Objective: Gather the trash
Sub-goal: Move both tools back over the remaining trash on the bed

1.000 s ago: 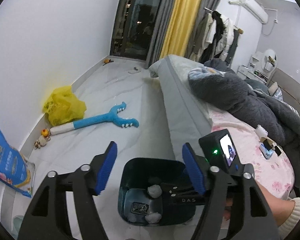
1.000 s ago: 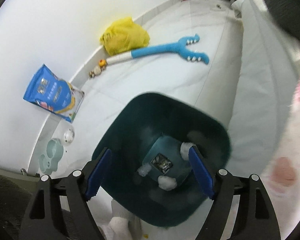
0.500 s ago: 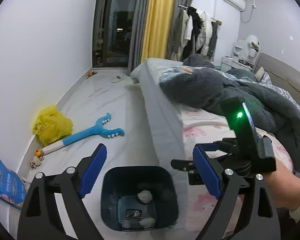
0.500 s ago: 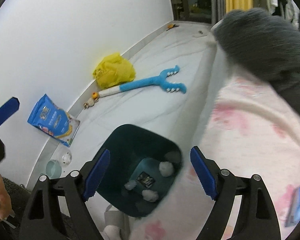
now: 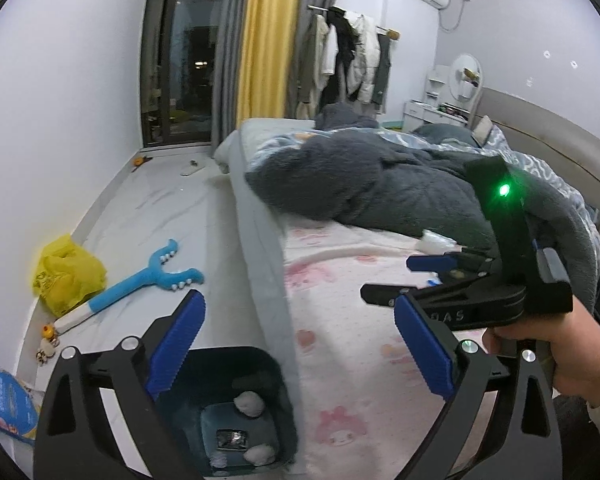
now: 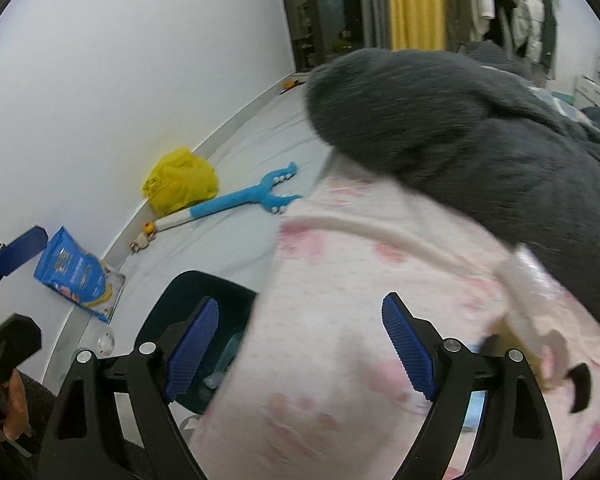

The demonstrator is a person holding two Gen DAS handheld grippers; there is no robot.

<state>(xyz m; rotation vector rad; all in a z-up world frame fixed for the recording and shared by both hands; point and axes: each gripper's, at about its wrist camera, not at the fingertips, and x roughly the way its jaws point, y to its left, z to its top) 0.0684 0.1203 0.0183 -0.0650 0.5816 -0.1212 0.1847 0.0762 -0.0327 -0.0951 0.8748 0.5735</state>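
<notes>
Now both my grippers have swung off the bin (image 5: 236, 400) at lower left: left gripper (image 5: 300, 344) jaws just opened wide, empty; right gripper (image 6: 300, 352) wide, empty, over bed toward remaining trash (image 6: 528, 304) at frame's right.

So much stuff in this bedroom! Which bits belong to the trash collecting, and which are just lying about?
Part of the job:
- dark teal bin beside the bed, wads already inside
- white crumpled wrapper on the pink sheet
- left gripper, right gripper, both open and empty

Just lying about:
- yellow bag
- blue plush toy
- blue packet
- grey blanket
</notes>
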